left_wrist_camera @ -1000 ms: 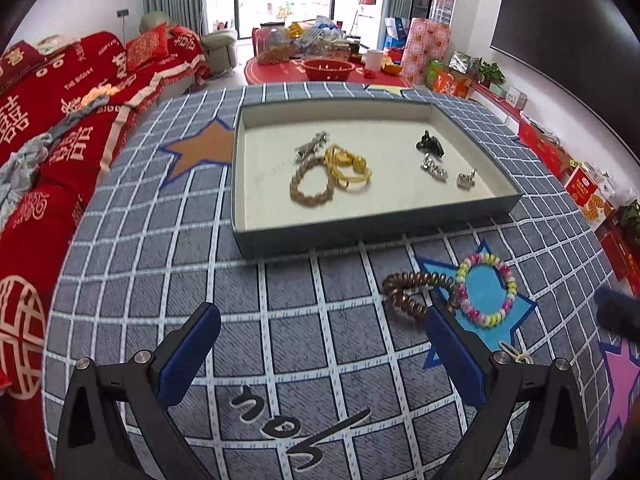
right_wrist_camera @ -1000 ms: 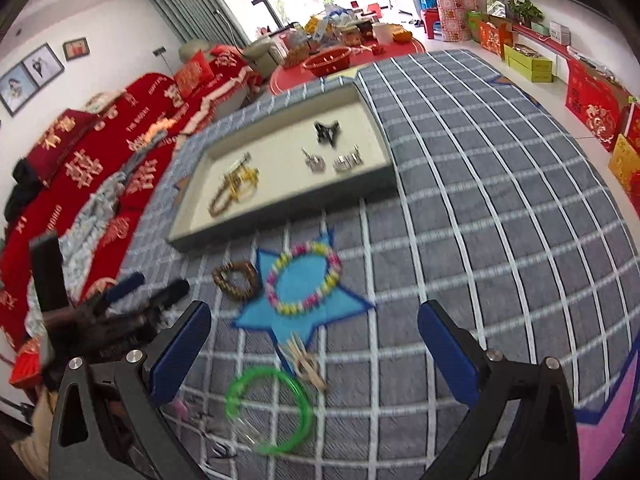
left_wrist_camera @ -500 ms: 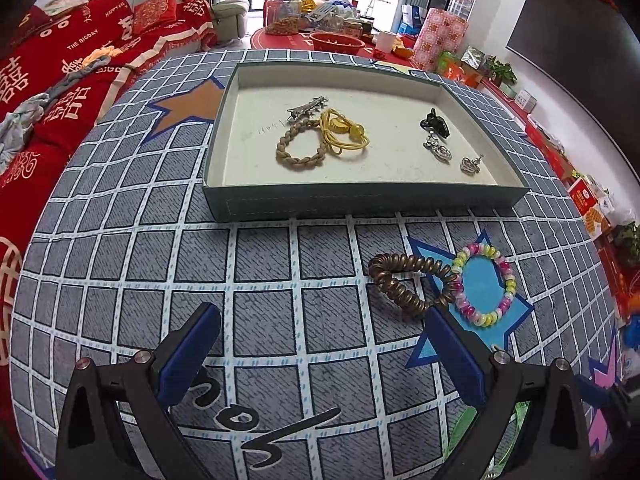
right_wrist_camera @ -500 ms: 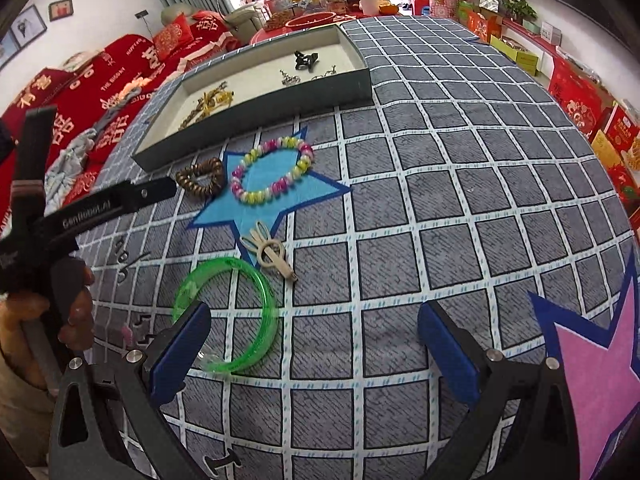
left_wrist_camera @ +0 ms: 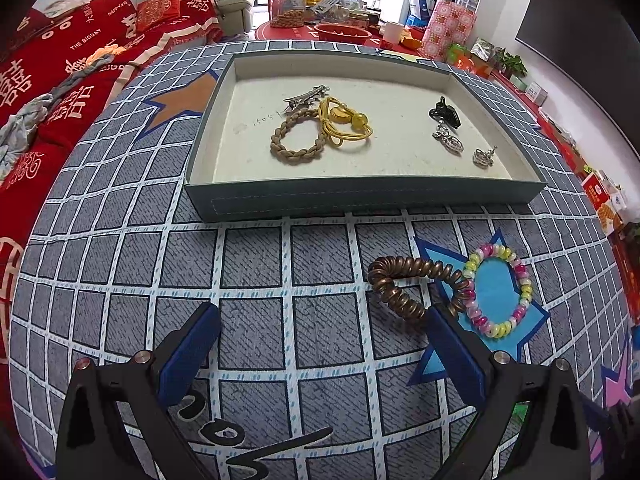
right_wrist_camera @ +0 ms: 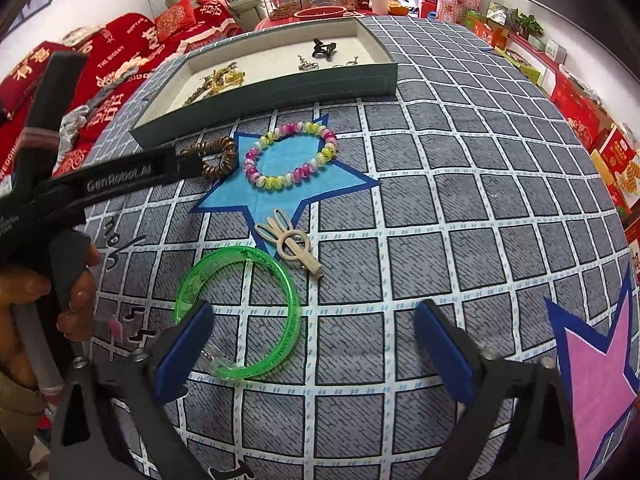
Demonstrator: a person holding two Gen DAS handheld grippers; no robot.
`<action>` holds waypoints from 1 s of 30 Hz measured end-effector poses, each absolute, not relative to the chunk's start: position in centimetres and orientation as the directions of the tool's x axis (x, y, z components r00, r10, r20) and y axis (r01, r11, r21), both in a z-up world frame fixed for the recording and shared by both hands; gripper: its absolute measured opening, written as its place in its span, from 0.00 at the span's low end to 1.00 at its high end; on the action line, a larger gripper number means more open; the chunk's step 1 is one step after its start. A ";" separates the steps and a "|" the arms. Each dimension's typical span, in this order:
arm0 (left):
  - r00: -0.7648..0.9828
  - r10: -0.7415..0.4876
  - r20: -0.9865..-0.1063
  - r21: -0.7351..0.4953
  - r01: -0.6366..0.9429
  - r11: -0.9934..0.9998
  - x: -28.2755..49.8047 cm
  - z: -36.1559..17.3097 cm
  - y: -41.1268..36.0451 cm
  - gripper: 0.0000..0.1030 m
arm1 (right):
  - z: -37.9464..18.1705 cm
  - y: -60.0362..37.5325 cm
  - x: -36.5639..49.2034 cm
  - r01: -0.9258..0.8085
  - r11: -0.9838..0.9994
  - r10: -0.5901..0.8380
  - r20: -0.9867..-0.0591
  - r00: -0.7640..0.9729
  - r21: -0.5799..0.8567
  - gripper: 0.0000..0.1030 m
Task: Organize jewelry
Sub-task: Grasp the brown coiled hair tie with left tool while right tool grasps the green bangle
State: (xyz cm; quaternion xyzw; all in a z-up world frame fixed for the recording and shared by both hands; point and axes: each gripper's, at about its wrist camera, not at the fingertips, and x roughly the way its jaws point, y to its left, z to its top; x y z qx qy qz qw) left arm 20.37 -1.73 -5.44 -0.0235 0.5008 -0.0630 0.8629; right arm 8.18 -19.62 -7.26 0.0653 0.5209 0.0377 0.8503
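My right gripper (right_wrist_camera: 312, 340) is nearest the green bangle (right_wrist_camera: 240, 312), which lies flat on the tabletop just past its left finger; its jaws are closing on nothing. My left gripper (left_wrist_camera: 320, 344) hangs open beside the brown coil tie (left_wrist_camera: 412, 284), tray (left_wrist_camera: 360, 200) beyond

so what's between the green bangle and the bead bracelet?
A cream hair clip, lying on the rug between the green bangle and the bead bracelet. Shows in the right wrist view.
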 end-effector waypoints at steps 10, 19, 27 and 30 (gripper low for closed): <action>0.493 -0.123 -0.861 -0.097 0.078 0.992 21.2 -5.4 -2.8 0.97 | -7.4 -17.2 7.9 -0.058 0.998 0.028 -0.879 0.476 0.001 0.73; 0.484 -0.179 -0.857 -0.189 0.028 0.982 21.4 -4.8 -1.7 0.87 | -7.2 -17.2 7.5 -0.071 0.997 0.050 -0.876 0.479 0.019 0.72; 0.474 -0.222 -0.852 -0.274 -0.043 0.961 22.2 -4.9 -1.4 0.87 | -7.2 -17.2 7.3 -0.070 0.997 0.054 -0.871 0.488 0.023 0.72; 0.479 -0.194 -0.856 -0.248 -0.052 0.967 22.6 -4.9 -2.1 0.87 | -7.2 -17.1 7.3 -0.069 0.998 0.045 -0.870 0.491 0.013 0.72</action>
